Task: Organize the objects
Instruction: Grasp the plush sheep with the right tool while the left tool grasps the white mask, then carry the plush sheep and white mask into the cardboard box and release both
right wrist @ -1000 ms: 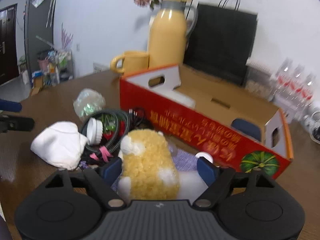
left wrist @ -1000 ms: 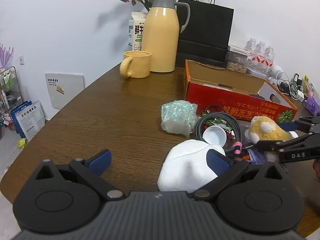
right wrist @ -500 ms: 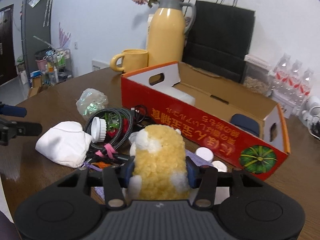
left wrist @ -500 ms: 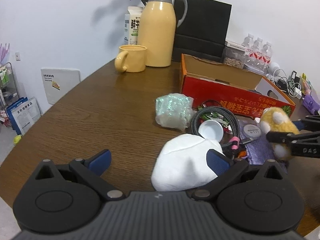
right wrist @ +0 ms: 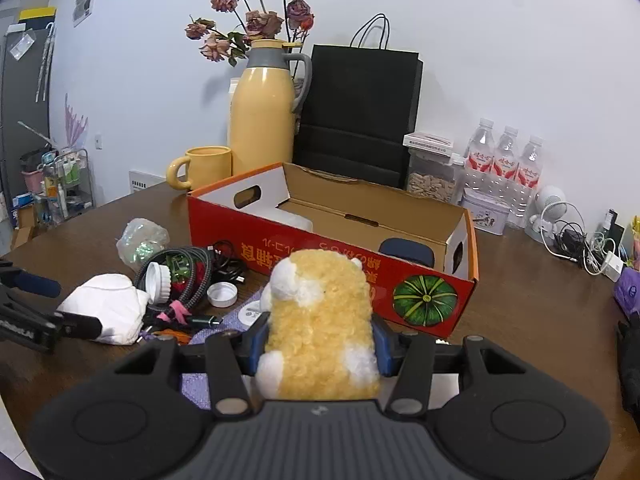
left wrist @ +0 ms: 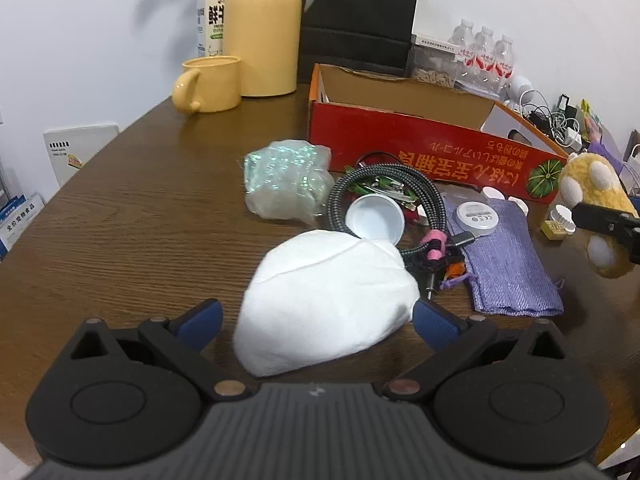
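While your right gripper (right wrist: pixel 320 354) is clamped on the plush (right wrist: pixel 320 320), the toy sits lifted off the table (right wrist: pixel 540 312) just before the box (right wrist: pixel 424 280). Your left gripper (left wrist: pixel 316 320) stands open around the white cloth (left wrist: pixel 324 300), beside the cable (left wrist: pixel 432 196).

In the right wrist view the plush toy (right wrist: pixel 320 324) hides the middle of the red box's (right wrist: pixel 224 232) lettering and most of the purple pouch (right wrist: pixel 196 384). A dark object (right wrist: pixel 406 252) in the box shows only its top. At top centre of the left wrist view, the yellow flask (left wrist: pixel 262 28) loses its lid to the frame edge.
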### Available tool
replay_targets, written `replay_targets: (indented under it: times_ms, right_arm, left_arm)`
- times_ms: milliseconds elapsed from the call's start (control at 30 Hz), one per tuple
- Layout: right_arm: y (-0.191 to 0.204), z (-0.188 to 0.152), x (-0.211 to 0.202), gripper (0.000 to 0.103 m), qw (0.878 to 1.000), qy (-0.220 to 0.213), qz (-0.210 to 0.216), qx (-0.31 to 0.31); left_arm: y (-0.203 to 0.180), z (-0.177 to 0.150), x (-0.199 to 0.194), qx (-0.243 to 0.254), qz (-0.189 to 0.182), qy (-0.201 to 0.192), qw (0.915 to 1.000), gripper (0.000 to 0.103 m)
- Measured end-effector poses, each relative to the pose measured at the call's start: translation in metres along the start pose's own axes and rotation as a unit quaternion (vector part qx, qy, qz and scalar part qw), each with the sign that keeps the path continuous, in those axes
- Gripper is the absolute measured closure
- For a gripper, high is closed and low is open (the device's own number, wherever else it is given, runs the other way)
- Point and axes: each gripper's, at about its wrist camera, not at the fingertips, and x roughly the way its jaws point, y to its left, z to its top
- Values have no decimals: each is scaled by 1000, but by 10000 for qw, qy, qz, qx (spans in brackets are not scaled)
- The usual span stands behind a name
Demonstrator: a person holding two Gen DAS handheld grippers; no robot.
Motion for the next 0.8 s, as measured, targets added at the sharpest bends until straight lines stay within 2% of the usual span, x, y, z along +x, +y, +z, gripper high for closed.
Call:
replay_targets:
  times_ms: [200,367,600,700,800]
  right_arm:
    - [5,-4,2,54,10000,-3,70,61]
    - [6,-5,4,54,9999,0,91,101]
    - [8,-8,5,54,9998,15,133,168]
    - [8,-10,5,54,9997,29,144,188]
    - [8,-10,5,54,9997,35,141,198]
  left_arm:
    - [-11,-1,10,343,110,29,9993,0]
    - [-11,1,18,380,103,39,9992,0]
    - [-12,-2,22,440,170,-233,9986,0]
    - [-13,-5,17,467,149,-336,9982,13]
    - [-12,-7,13,425,178,-388,9982,16]
